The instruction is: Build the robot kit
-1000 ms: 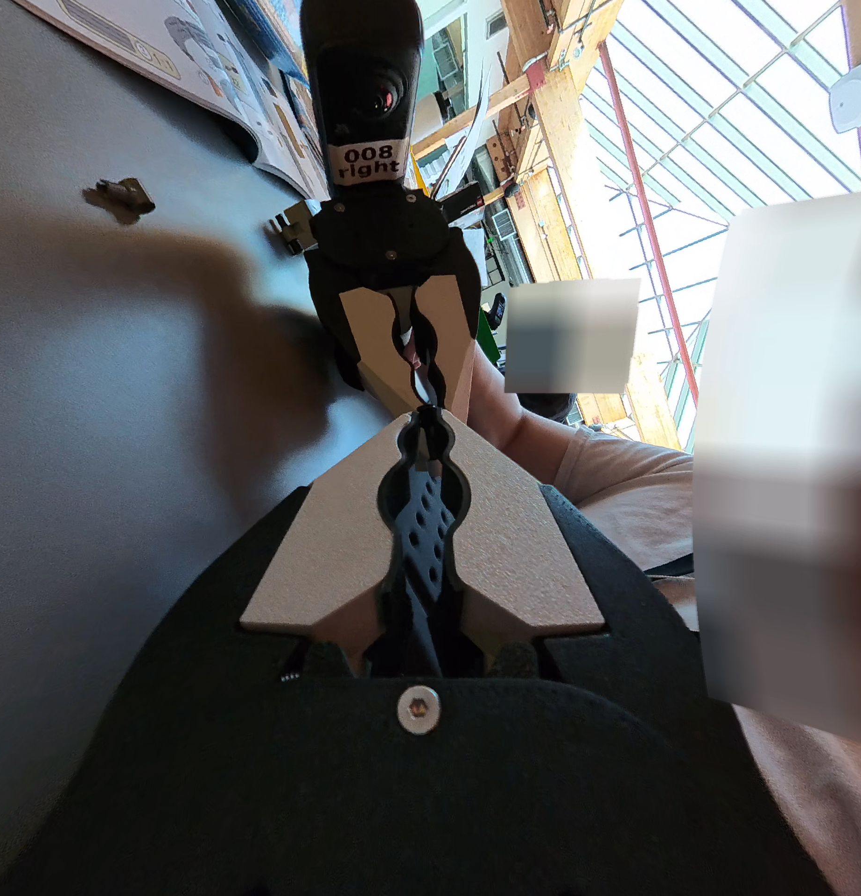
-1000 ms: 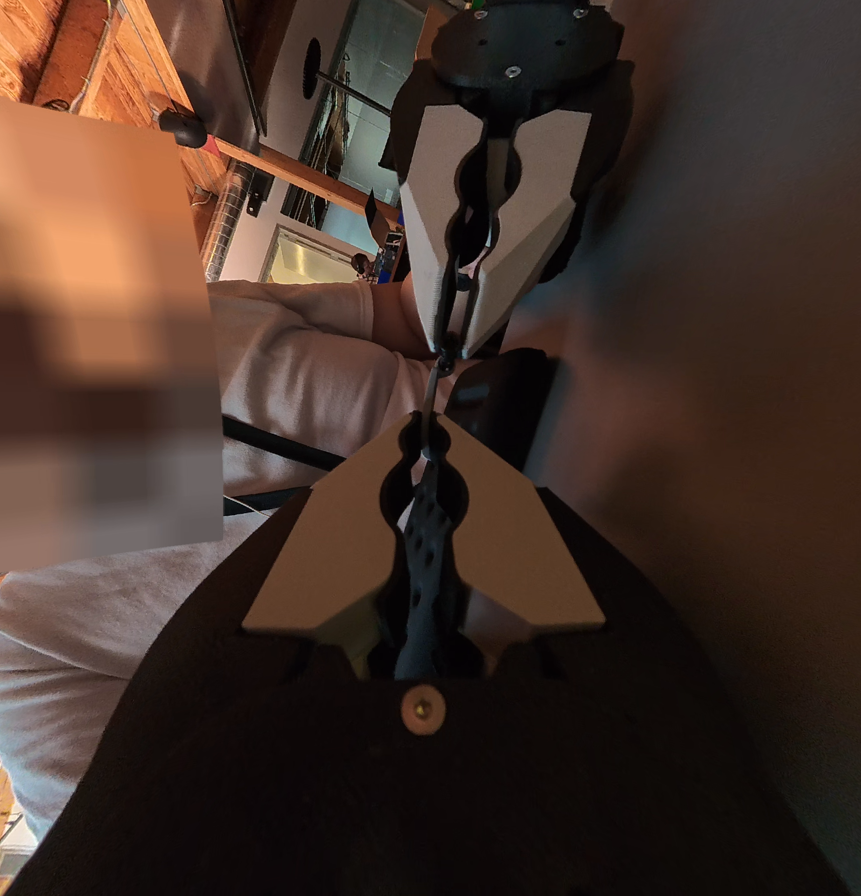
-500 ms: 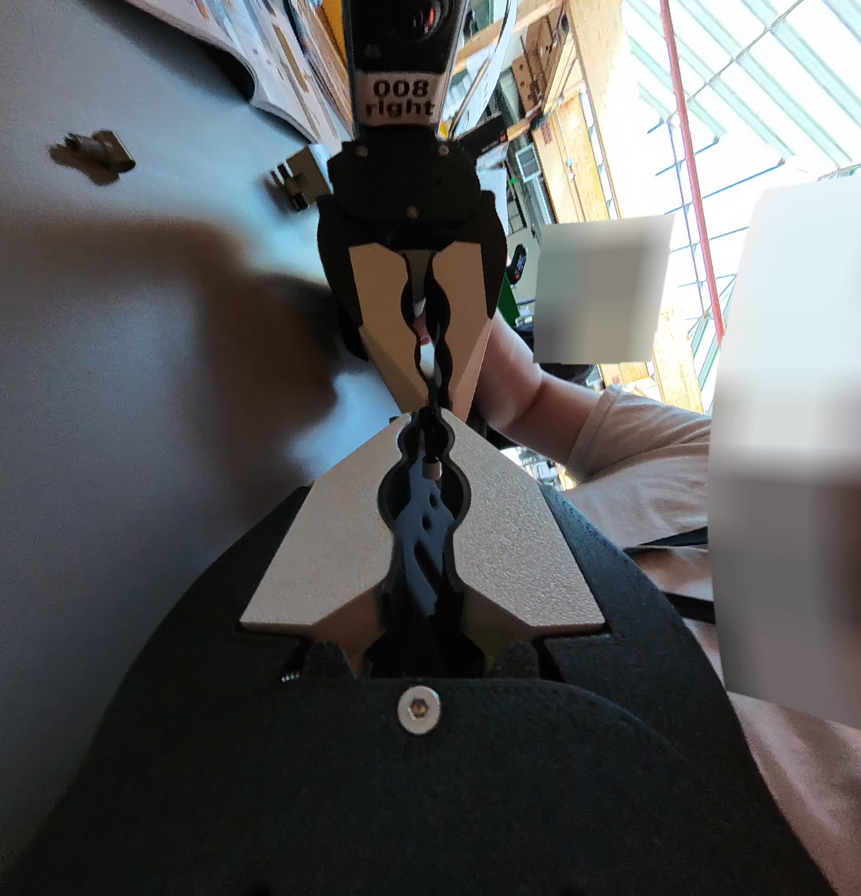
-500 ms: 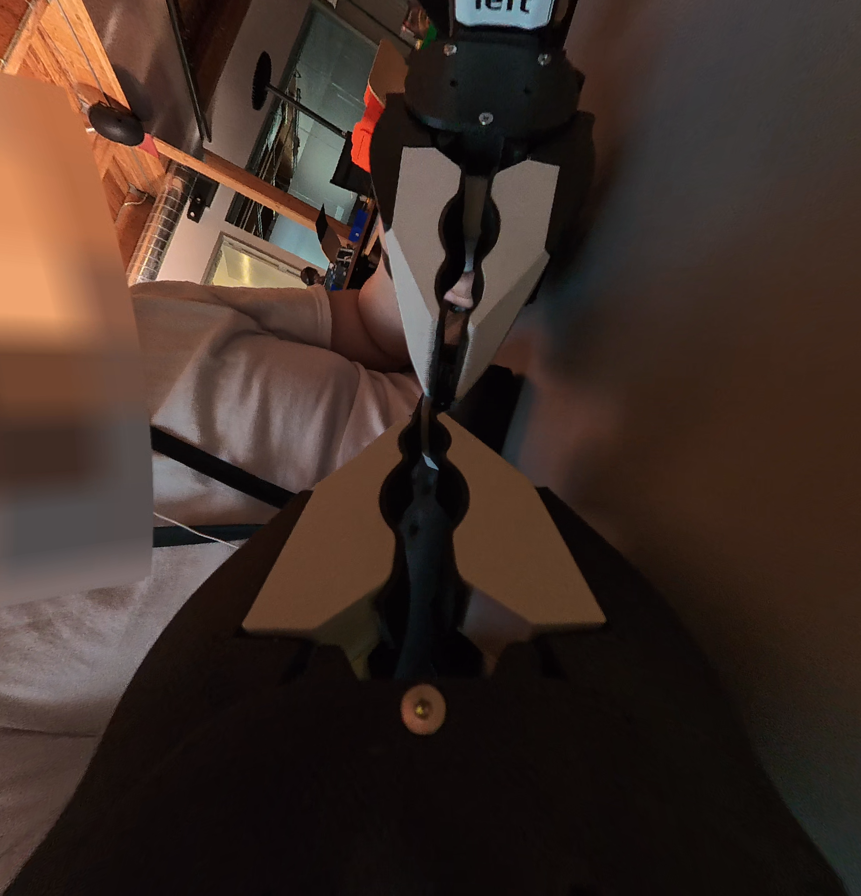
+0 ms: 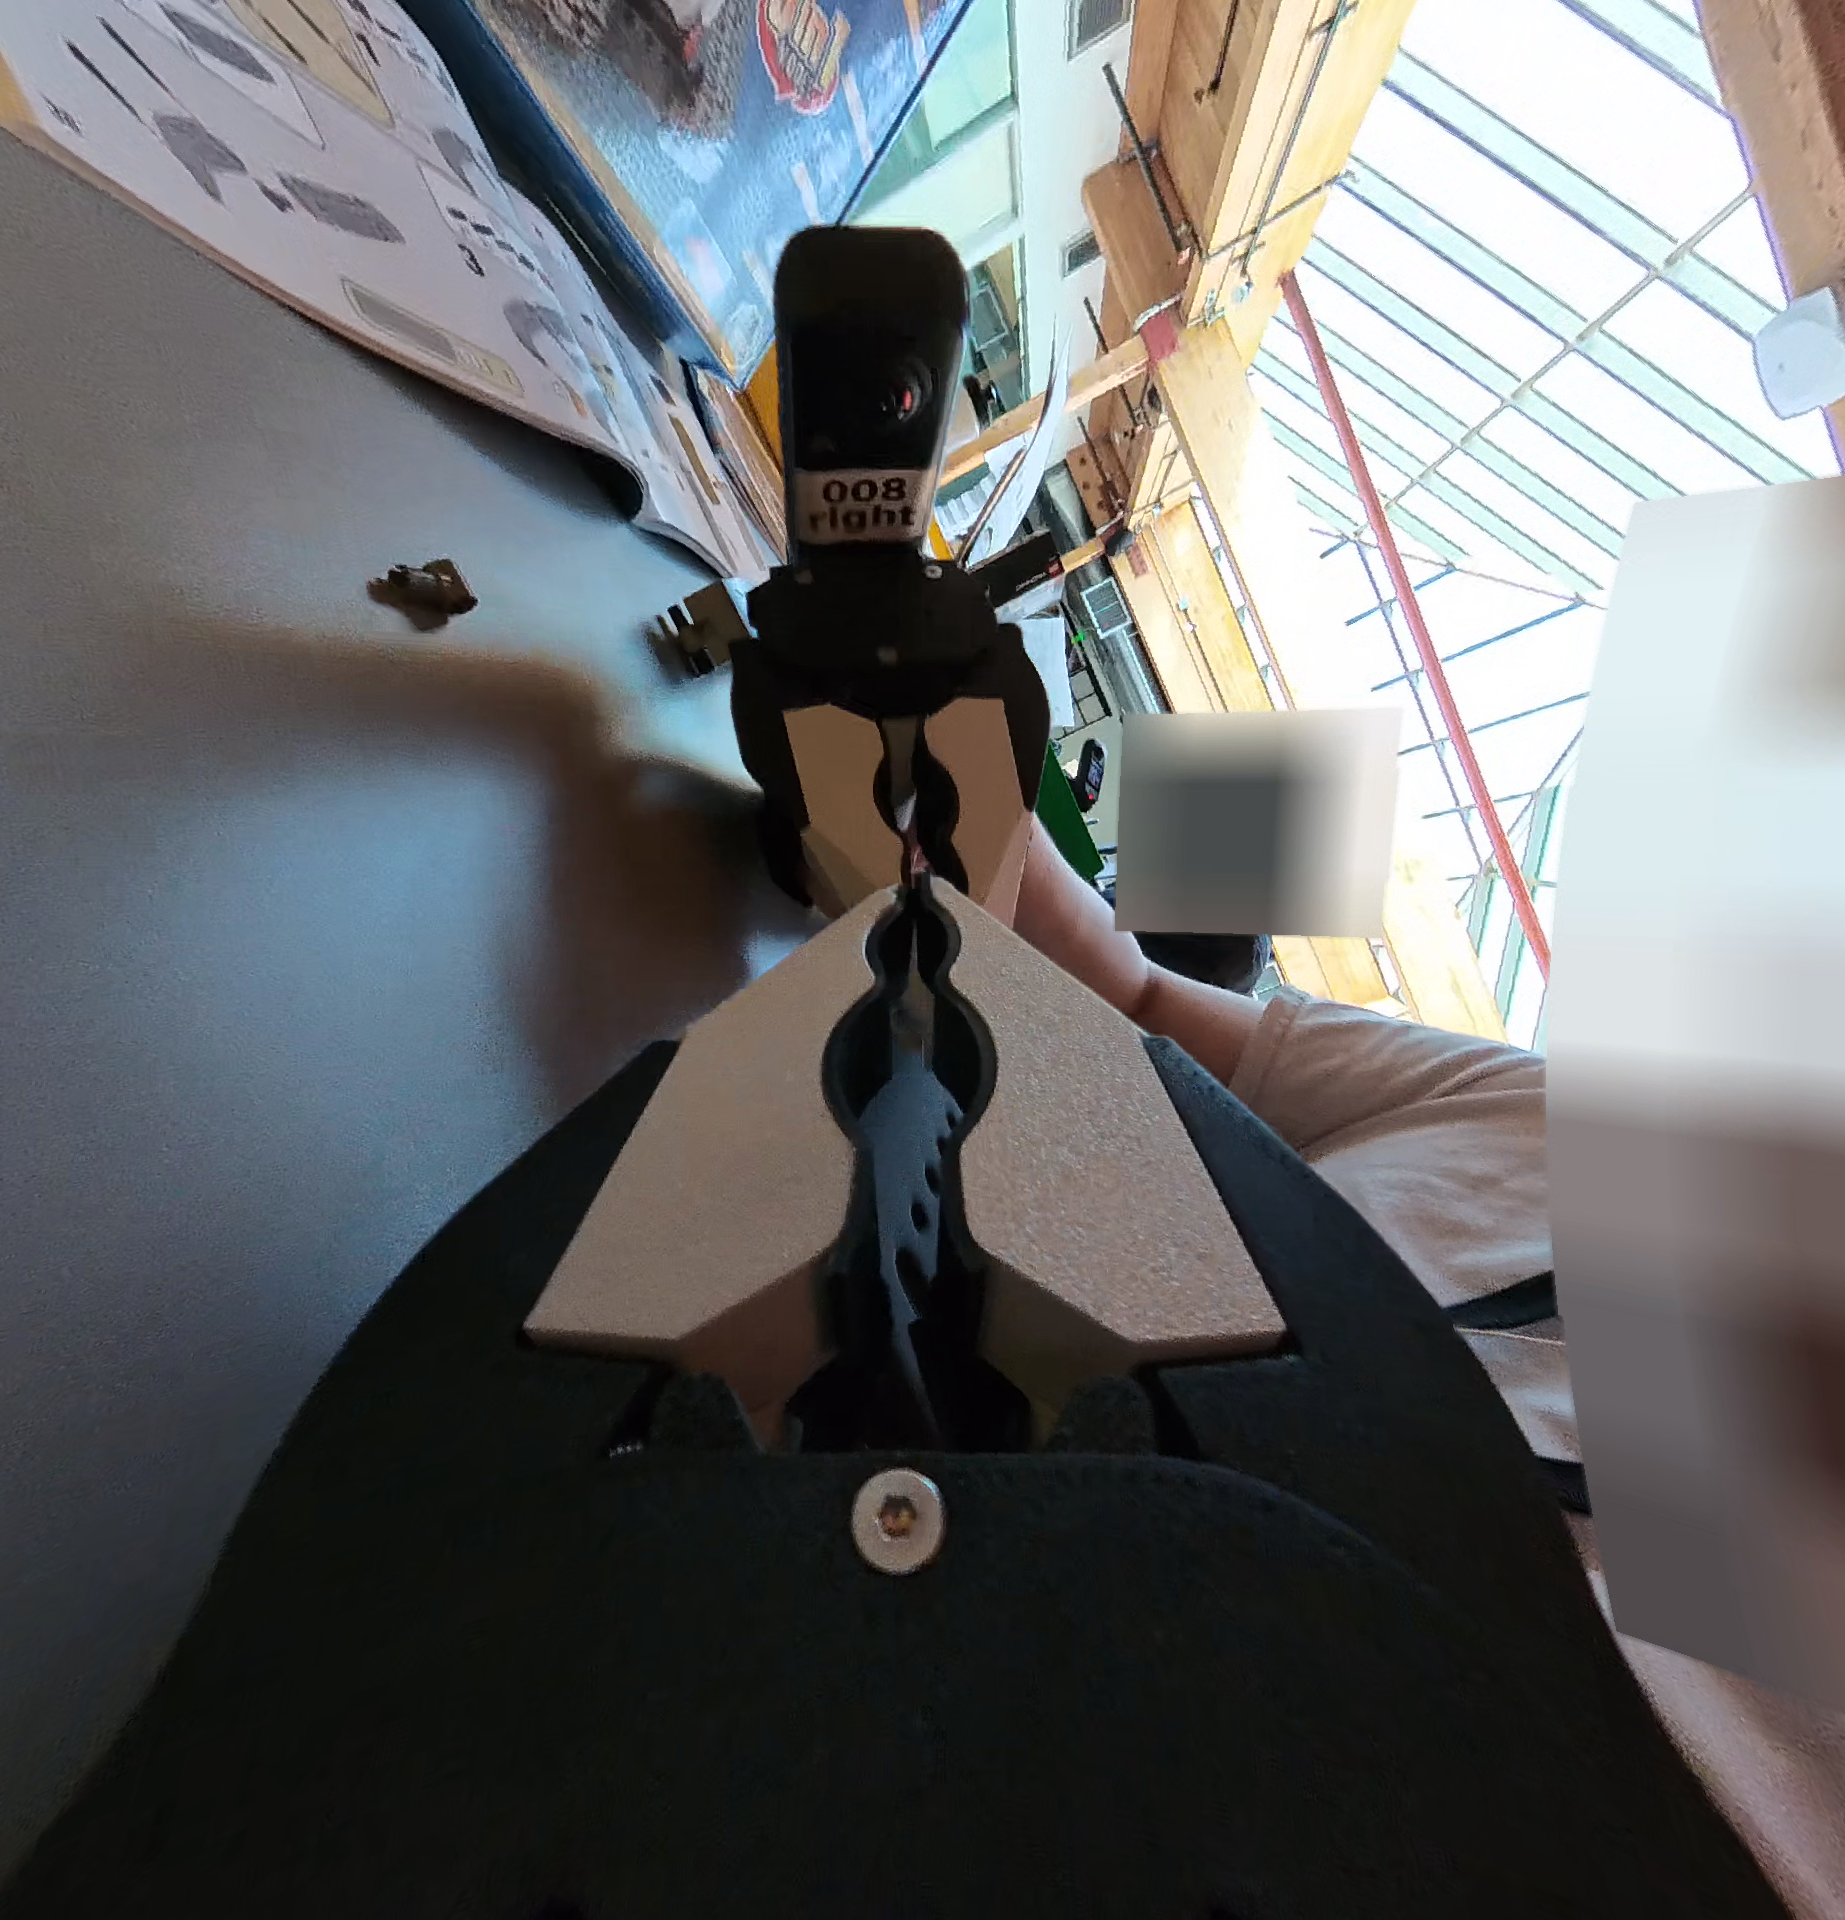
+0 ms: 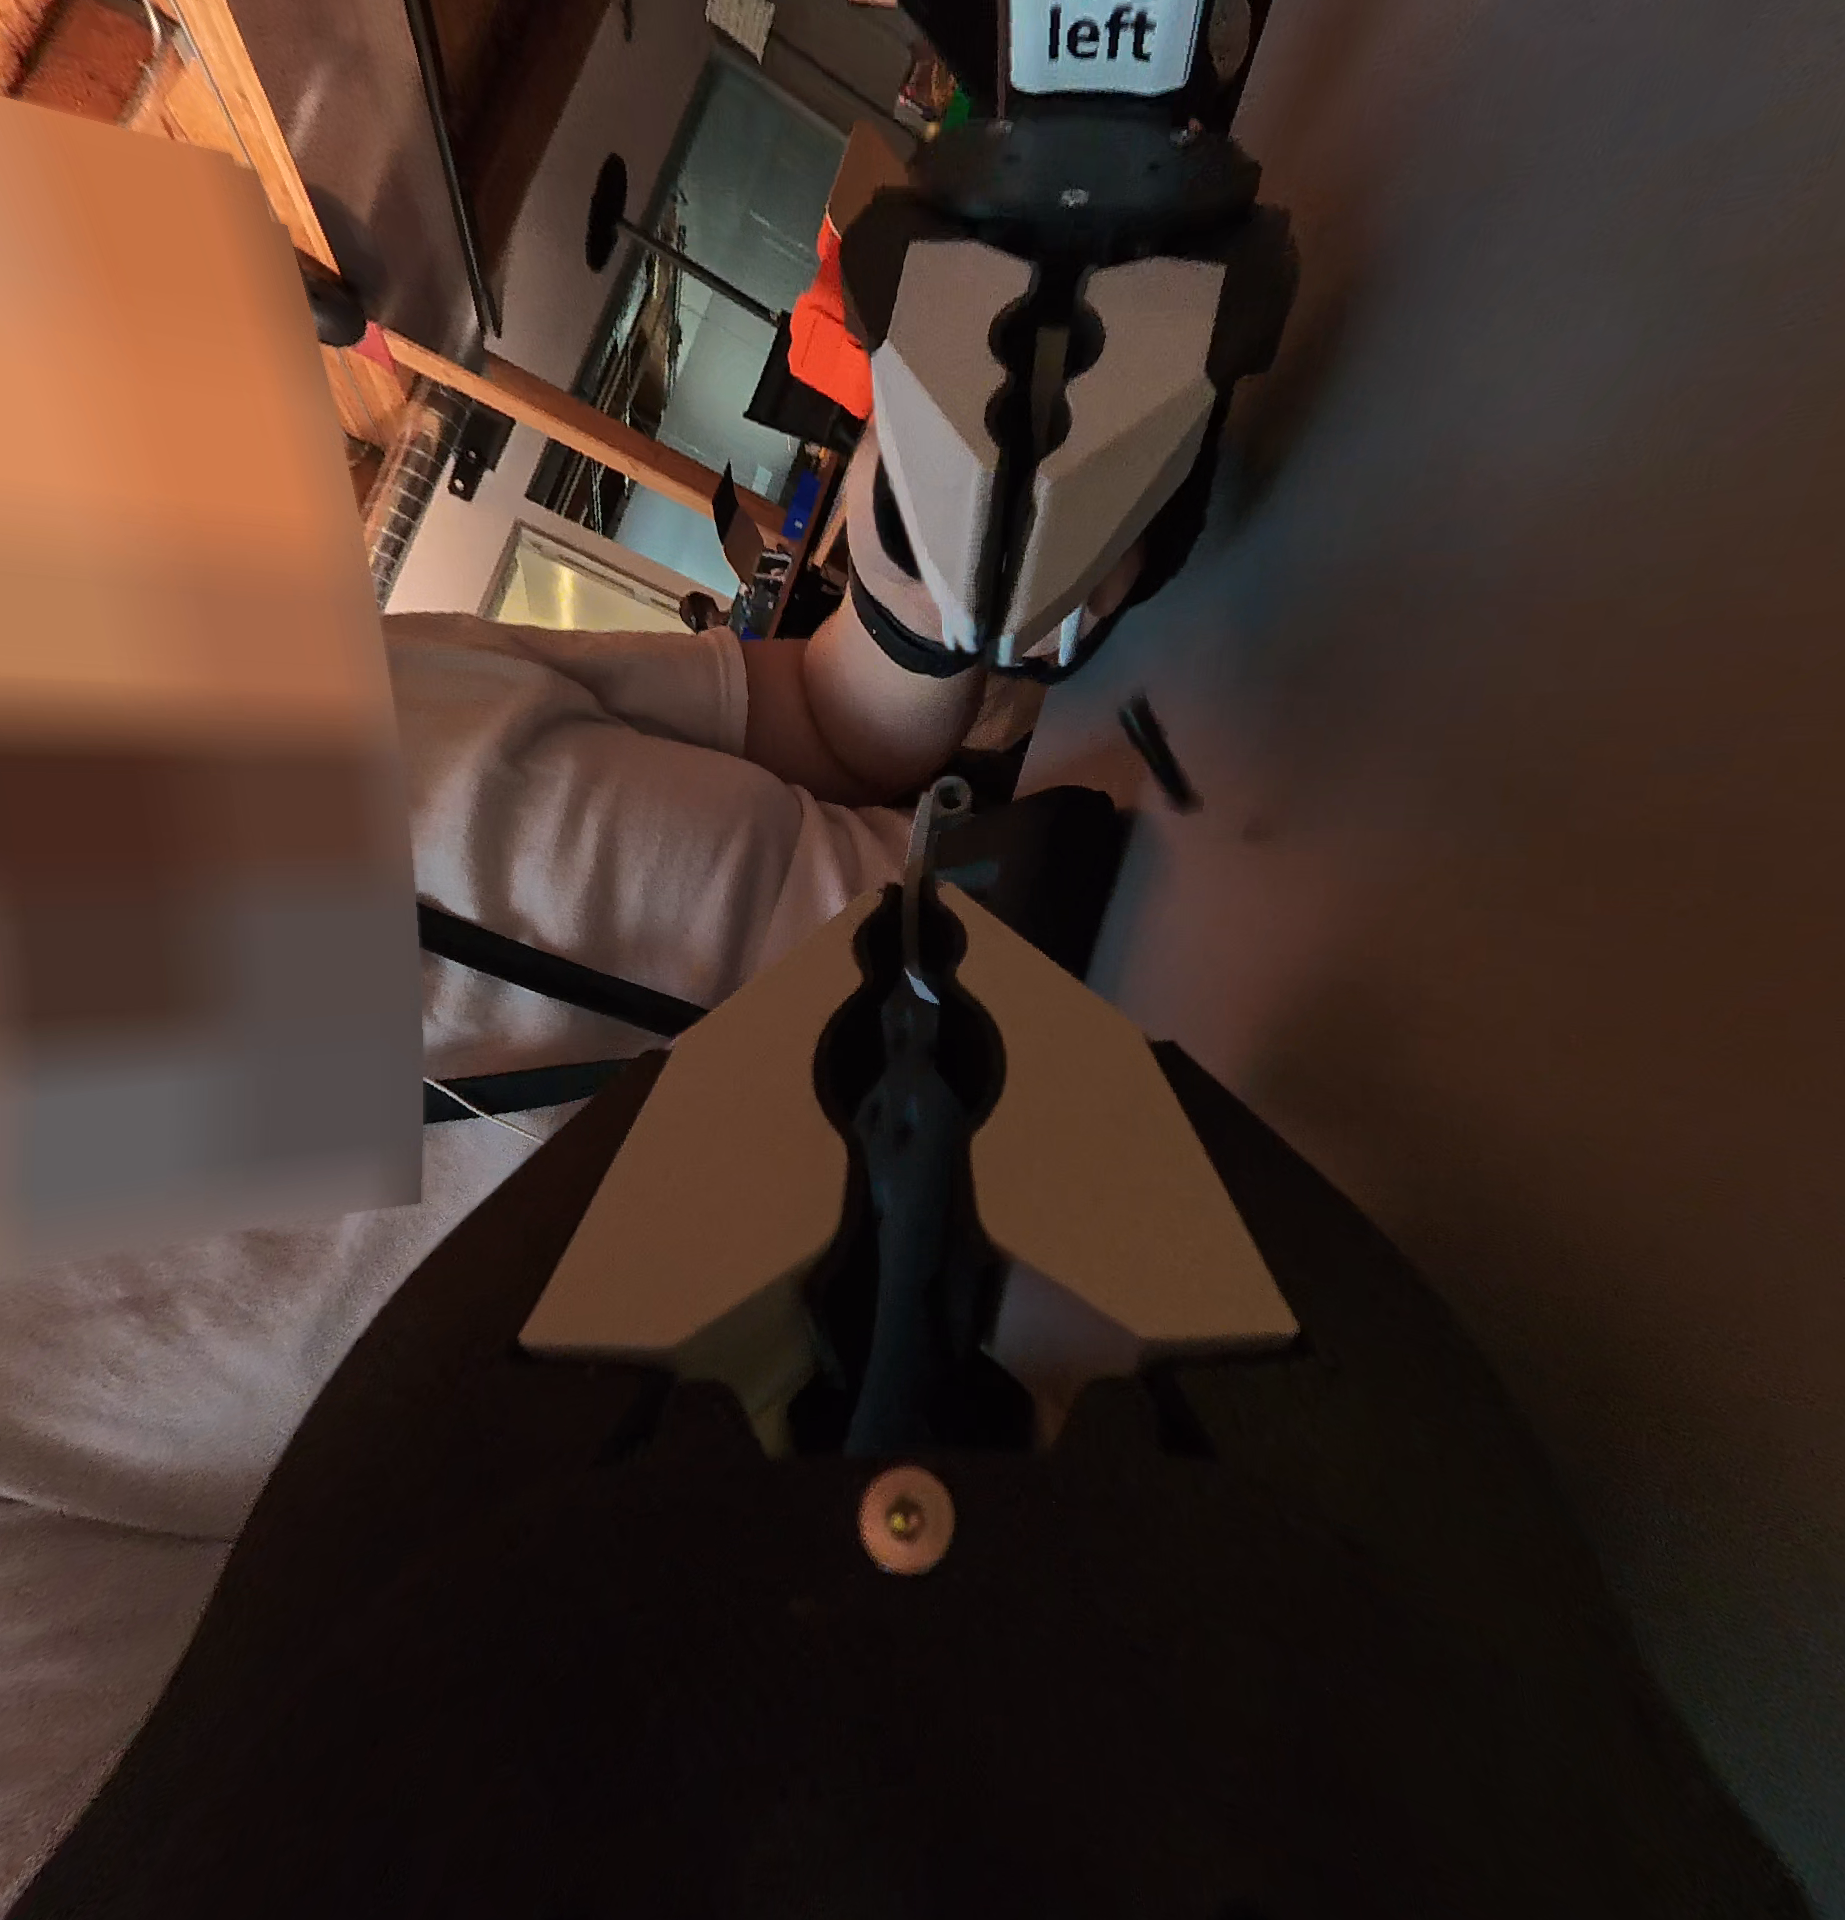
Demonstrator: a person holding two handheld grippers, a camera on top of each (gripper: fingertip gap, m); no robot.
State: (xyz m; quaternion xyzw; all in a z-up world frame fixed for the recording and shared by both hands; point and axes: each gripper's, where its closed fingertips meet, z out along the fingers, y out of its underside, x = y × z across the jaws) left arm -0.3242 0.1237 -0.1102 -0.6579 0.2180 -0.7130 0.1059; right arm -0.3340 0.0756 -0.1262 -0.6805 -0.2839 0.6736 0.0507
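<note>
Right gripper clamps thin grey part; left gripper closed.

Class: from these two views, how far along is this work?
Done: nothing assembled shows. In hand: the right gripper is shut on a thin grey bar with a ring end; the left gripper is shut, apart from it. Left: small grey pieces lie loose on the grey table beside the open instruction booklet.

Mounted on opposing grippers, facing each other closely: left wrist view meeting the right gripper at 12 o'clock; right wrist view meeting the left gripper likewise.
</note>
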